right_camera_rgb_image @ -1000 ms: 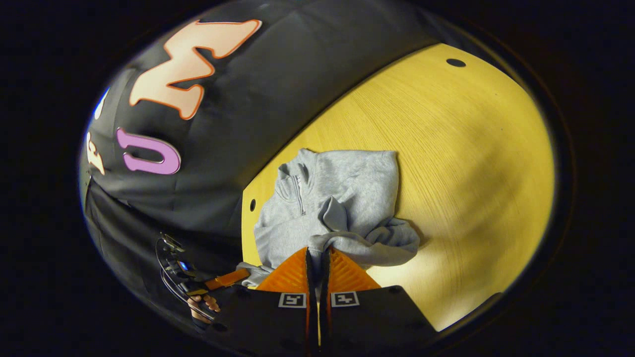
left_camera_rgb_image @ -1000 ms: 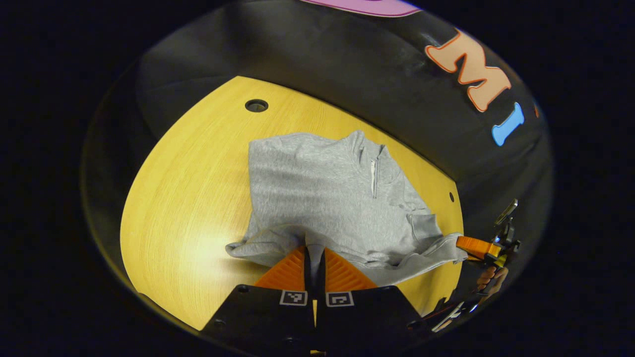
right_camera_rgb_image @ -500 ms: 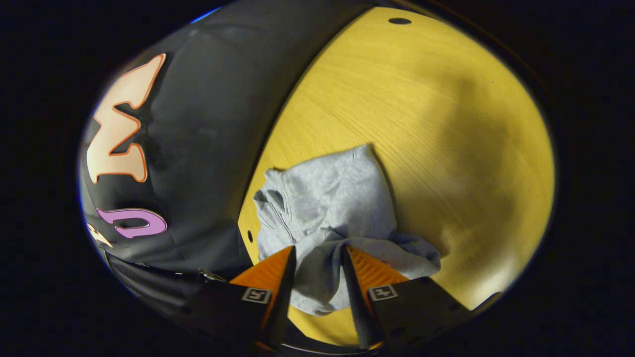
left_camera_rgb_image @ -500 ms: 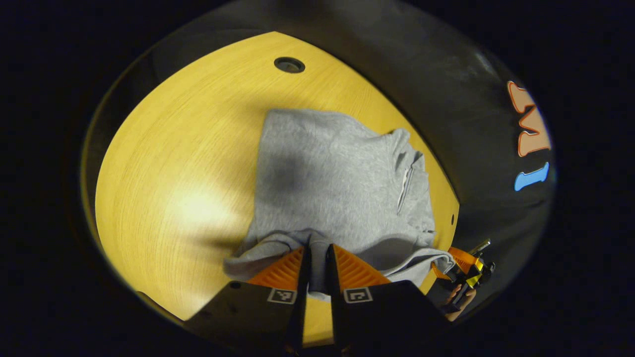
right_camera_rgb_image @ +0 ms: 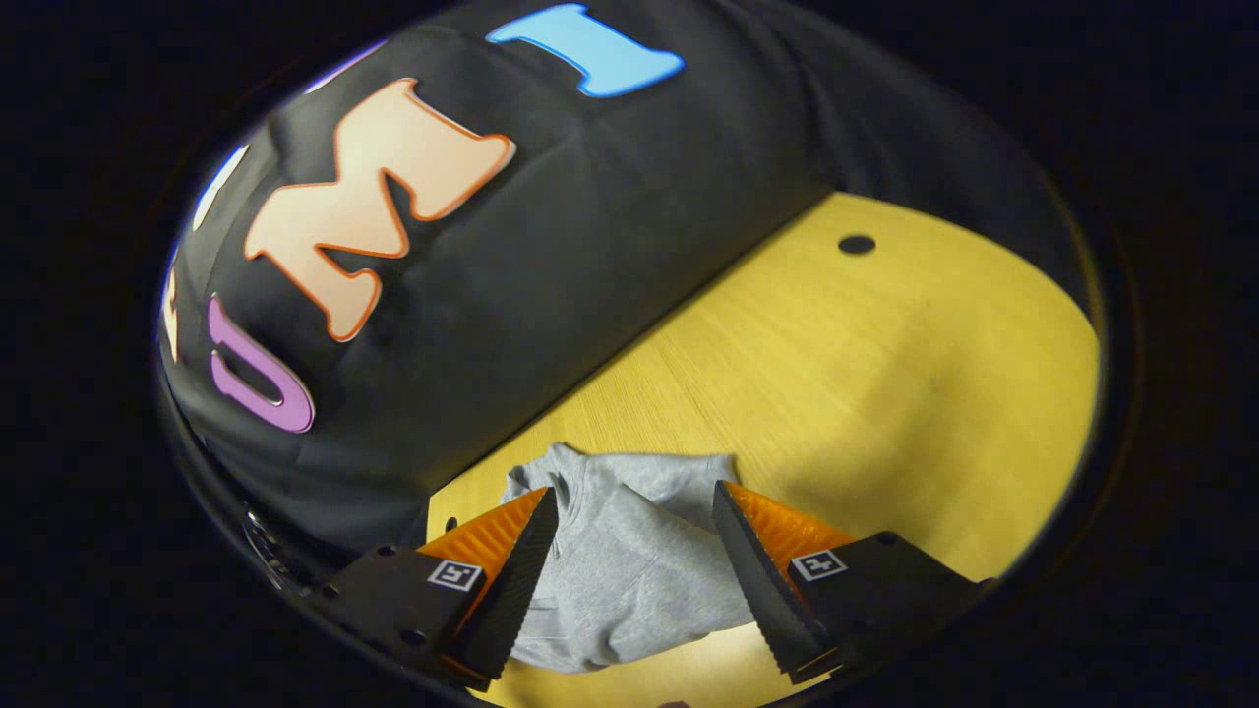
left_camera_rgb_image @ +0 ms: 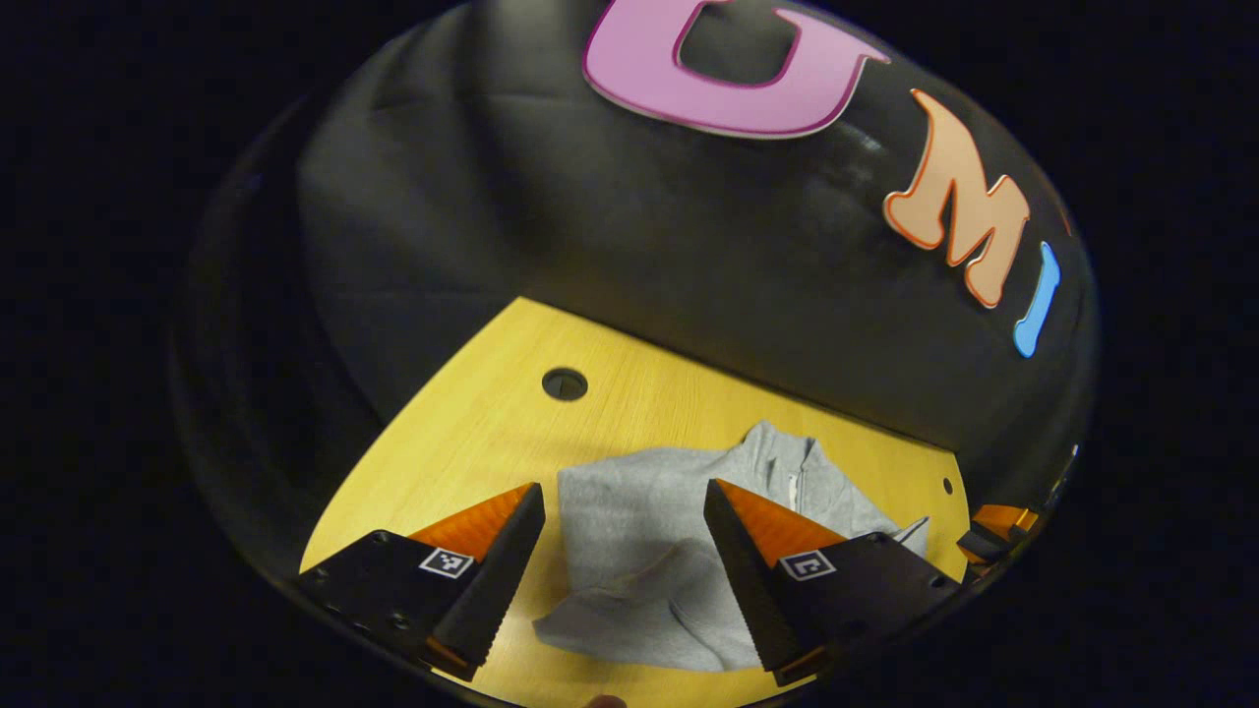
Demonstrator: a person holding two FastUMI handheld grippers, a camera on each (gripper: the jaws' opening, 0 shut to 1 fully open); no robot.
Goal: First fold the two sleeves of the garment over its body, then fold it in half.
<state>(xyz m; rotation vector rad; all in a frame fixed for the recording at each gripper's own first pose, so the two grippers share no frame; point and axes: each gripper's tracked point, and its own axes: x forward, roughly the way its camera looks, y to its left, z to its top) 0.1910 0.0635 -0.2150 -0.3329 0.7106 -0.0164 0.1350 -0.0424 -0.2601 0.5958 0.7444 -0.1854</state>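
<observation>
The grey zip-neck garment (left_camera_rgb_image: pixel 639 551) lies folded in a loose bundle on the yellow wooden table (left_camera_rgb_image: pixel 472 442), collar toward the black cloth wall. My left gripper (left_camera_rgb_image: pixel 626 501) is open above it, cloth showing in the gap with neither finger touching it. At the right edge of the left gripper view a bit of the other gripper (left_camera_rgb_image: pixel 993 526) peeks in. In the right gripper view the same garment (right_camera_rgb_image: pixel 629 570) lies below my right gripper (right_camera_rgb_image: pixel 634 501), which is also open and holds nothing.
The table carries a round cable hole (left_camera_rgb_image: pixel 565 383) at the back and a small hole (left_camera_rgb_image: pixel 947 485) near its edge. Another hole (right_camera_rgb_image: pixel 856 244) sits far across bare wood (right_camera_rgb_image: pixel 934 393) in the right gripper view. The cloth wall (right_camera_rgb_image: pixel 590 246) rises just behind the garment.
Both grippers, shut on the garment's hem one second ago, have opened and let it drop onto the body. Both have since lifted and tilted up toward the wall.
</observation>
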